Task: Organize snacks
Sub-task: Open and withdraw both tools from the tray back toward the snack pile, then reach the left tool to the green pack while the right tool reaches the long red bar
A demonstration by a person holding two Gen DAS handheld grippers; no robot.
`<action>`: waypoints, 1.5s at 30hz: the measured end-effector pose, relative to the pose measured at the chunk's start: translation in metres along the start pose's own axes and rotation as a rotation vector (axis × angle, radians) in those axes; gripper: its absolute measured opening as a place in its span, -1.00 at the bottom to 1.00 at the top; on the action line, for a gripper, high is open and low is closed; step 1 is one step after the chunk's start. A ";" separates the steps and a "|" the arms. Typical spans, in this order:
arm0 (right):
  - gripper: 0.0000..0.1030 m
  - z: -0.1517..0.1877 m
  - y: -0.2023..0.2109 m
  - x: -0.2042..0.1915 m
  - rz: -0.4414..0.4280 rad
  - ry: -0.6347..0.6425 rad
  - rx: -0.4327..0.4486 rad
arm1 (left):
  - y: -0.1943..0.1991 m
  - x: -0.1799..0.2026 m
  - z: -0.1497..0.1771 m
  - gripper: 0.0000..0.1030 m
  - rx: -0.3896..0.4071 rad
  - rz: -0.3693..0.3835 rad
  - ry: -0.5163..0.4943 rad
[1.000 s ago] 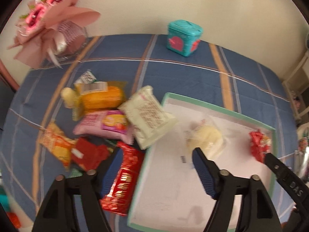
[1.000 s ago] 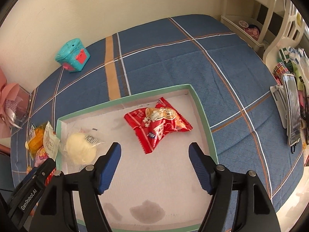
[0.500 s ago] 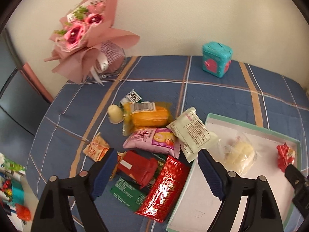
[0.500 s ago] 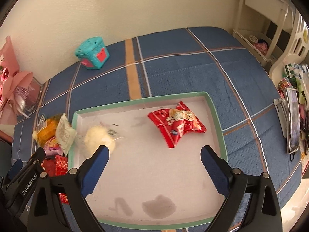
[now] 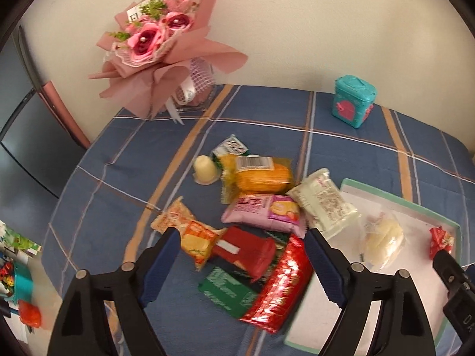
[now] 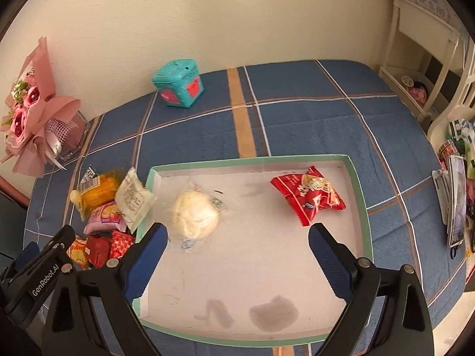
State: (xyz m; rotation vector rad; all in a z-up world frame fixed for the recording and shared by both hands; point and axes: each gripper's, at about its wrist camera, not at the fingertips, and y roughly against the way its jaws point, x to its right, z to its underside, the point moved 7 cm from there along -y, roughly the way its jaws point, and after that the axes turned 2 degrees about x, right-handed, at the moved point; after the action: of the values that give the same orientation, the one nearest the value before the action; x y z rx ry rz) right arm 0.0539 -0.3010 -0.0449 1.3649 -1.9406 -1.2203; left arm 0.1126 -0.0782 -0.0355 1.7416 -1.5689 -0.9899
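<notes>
- Lifted and pulled back since a second ago, both grippers; more of the snack pile and the whole tray now in sight.
- Left gripper (image 5: 242, 256) spread wide, nothing pinched, hanging over the snack pile (image 5: 255, 225) on the blue plaid cloth (image 5: 267, 124).
- Right beneath its fingers: red foil packet (image 5: 280, 284), green packet (image 5: 227, 289), red box-like pack (image 5: 246, 250), orange packet (image 5: 190, 231).
- Farther out: pink packet (image 5: 264, 212), yellow packet (image 5: 261, 173), white packet (image 5: 325, 204) leaning onto the tray's edge.
- Right gripper (image 6: 237, 234) also spread wide, empty, poised above the green-rimmed tray (image 6: 360, 207).
- Inside the tray: clear-wrapped pale bun (image 6: 194, 215) near the left wall, red snack bag (image 6: 308, 197) toward the right, well apart.
- Beyond, by the wall: teal box (image 6: 178, 87) and pink bouquet (image 5: 157, 47).
</notes>
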 end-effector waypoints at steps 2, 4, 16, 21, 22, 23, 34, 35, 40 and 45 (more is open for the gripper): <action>0.87 0.001 0.002 -0.005 -0.004 0.002 0.010 | 0.001 -0.009 0.000 0.75 0.000 -0.017 -0.009; 0.87 0.003 0.004 -0.010 -0.028 -0.005 0.013 | 0.002 -0.021 -0.002 0.75 0.005 -0.024 -0.003; 0.86 0.007 0.016 -0.020 0.139 0.055 0.101 | -0.003 -0.070 -0.001 0.85 -0.016 0.022 0.102; 0.87 0.008 0.013 -0.020 0.184 0.042 0.100 | -0.013 -0.081 0.002 0.92 -0.047 0.052 0.125; 0.87 0.009 0.012 -0.022 0.179 0.037 0.094 | -0.016 -0.083 0.003 0.94 -0.052 0.061 0.132; 0.87 0.010 0.009 -0.023 0.169 0.030 0.082 | -0.018 -0.085 0.003 1.00 -0.055 0.071 0.136; 0.86 0.027 -0.006 -0.094 0.052 0.168 0.027 | -0.043 -0.134 0.010 1.00 -0.085 0.086 0.256; 0.86 0.031 -0.007 -0.103 0.029 0.178 0.017 | -0.045 -0.139 0.011 1.00 -0.088 0.086 0.269; 0.86 0.044 -0.014 -0.141 -0.043 0.217 -0.019 | -0.057 -0.160 0.017 1.00 -0.141 0.099 0.327; 0.86 0.051 -0.019 -0.168 -0.090 0.266 -0.028 | -0.070 -0.172 0.025 1.00 -0.198 0.133 0.427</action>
State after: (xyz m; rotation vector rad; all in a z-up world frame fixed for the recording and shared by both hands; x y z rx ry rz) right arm 0.0909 -0.1296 -0.0681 1.5287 -1.6889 -1.0414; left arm 0.1255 0.1022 -0.0828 1.5624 -1.2496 -0.6314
